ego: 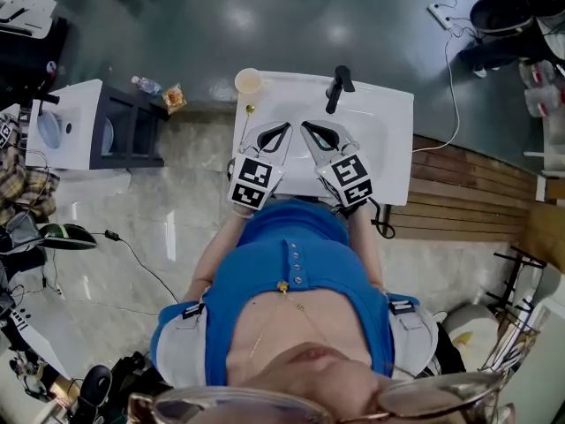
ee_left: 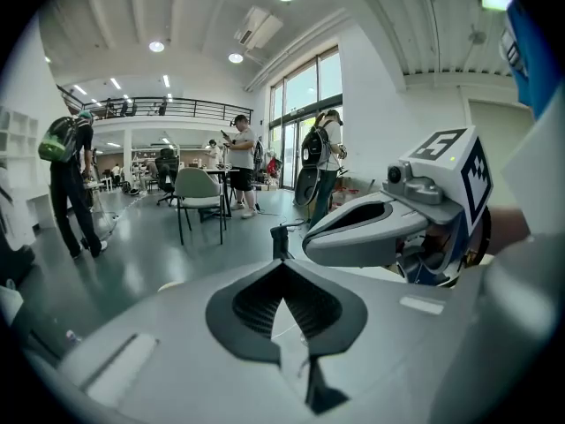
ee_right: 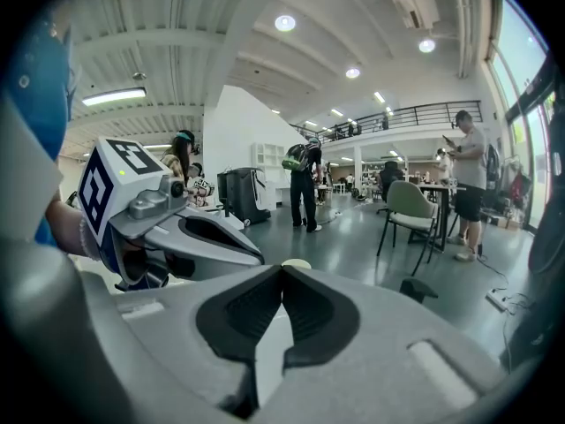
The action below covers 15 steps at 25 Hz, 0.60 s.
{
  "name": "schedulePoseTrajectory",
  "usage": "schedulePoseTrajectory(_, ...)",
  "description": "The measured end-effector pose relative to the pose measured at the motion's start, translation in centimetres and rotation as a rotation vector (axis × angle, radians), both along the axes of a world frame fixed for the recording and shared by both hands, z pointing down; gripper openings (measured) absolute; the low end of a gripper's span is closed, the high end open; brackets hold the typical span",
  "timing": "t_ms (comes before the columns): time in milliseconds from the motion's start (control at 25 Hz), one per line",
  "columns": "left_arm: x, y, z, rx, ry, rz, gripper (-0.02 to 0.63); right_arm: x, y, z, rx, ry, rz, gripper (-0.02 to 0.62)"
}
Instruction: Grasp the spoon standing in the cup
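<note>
While the left gripper (ego: 282,131) and right gripper (ego: 306,129) hang closed and empty above the table (ego: 388,113), the step in hand looks like the approach, with no grasp begun. The spoon (ego: 248,113) seems to lie just beside the cup (ego: 248,80), not in it. Next, the nearer left gripper should open and reach its handle.

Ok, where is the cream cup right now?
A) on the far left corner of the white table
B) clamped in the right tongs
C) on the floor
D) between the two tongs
A: in the head view the cup stands on the far left corner of the white table, beyond the left tongs and apart from them.
</note>
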State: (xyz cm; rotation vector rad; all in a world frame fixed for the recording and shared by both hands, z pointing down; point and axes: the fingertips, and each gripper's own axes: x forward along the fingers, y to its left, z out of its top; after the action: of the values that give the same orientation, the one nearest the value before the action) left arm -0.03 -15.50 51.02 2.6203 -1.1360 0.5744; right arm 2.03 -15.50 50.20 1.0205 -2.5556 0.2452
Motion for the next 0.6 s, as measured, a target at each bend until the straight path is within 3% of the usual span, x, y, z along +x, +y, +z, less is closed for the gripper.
schedulePoseTrajectory(400, -0.5, -0.3, -4.4, 0.087, 0.091, -0.02, 0.001, -0.1, -0.4, -4.1, 0.127, -0.144, 0.039, 0.003)
schedulePoseTrajectory(600, -0.3, 0.0, -6.9, 0.119, 0.159, -0.018, 0.002, -0.1, -0.2, -5.4, 0.14, -0.2, 0.05, 0.003)
